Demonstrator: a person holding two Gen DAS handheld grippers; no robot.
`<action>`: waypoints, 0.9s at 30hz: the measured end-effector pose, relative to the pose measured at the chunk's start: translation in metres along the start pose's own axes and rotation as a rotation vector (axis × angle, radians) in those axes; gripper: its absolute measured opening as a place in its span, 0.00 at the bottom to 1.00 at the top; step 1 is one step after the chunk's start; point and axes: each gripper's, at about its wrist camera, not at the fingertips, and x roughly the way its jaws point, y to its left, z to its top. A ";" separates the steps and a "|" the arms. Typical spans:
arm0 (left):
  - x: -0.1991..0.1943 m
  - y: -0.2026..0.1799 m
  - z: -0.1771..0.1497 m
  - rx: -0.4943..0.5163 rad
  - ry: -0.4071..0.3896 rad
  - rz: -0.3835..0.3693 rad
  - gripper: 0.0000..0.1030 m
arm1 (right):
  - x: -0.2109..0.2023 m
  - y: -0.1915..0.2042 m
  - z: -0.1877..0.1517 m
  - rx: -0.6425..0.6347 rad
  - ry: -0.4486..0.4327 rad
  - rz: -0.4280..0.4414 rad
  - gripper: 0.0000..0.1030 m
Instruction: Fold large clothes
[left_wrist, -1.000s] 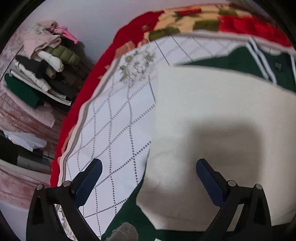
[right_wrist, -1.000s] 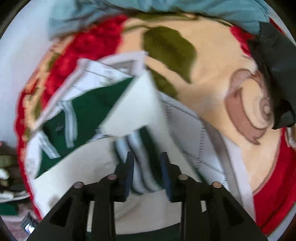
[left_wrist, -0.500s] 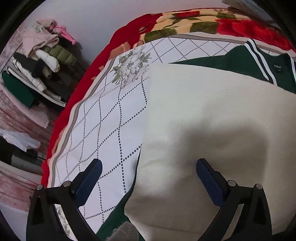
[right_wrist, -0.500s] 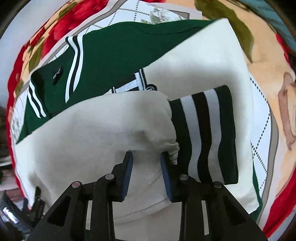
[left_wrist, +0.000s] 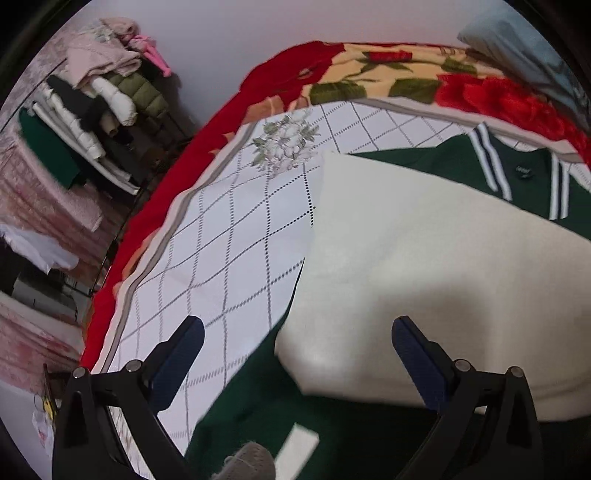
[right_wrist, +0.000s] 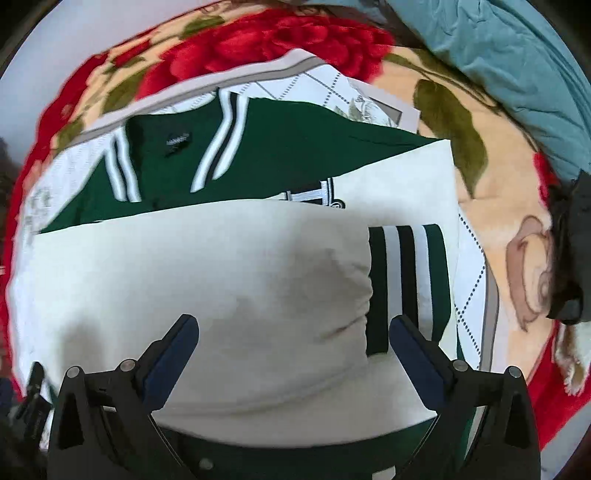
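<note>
**A:** Where does the garment lie, and what are your tools doing?

**B:** The dark green varsity jacket with cream sleeves (right_wrist: 280, 155) lies flat on the white diamond-patterned cloth (left_wrist: 221, 236), which covers the red floral blanket (right_wrist: 280, 40). Its striped collar points to the cloth's far edge. One cream sleeve (right_wrist: 207, 280) is laid across the body, with the green, white and black striped cuff (right_wrist: 406, 280) ending near the cloth's right edge. Your right gripper (right_wrist: 293, 332) has just been opening: its jaws stand wide over the sleeve near the cuff, and nothing is pinched between them. Your left gripper (left_wrist: 295, 332) is also wide and empty, above the sleeve's other end (left_wrist: 424, 266) towards the cloth's left edge.

**A:** So the sleeve is set down. How do you finish this fold well?

**B:** I judge the sleeve fold nearly done. Before you move on, check that the cuff sits inside the jacket's outline; it looks close to the side seam. The sleeve bulges slightly by the cuff, so press it flat with open jaws rather than dragging it. When you take the hem next, grip both lower corners evenly, lift low, and keep the cream sleeve from sliding off the green body
</note>
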 end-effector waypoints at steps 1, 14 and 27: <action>-0.007 0.000 -0.003 -0.006 -0.003 0.007 1.00 | -0.003 -0.007 -0.005 0.003 0.011 0.038 1.00; -0.151 -0.111 -0.130 0.070 0.145 0.215 1.00 | -0.050 -0.219 -0.059 -0.040 0.265 0.338 0.57; -0.215 -0.303 -0.286 0.646 0.083 0.270 1.00 | -0.007 -0.358 -0.109 0.017 0.465 0.418 0.52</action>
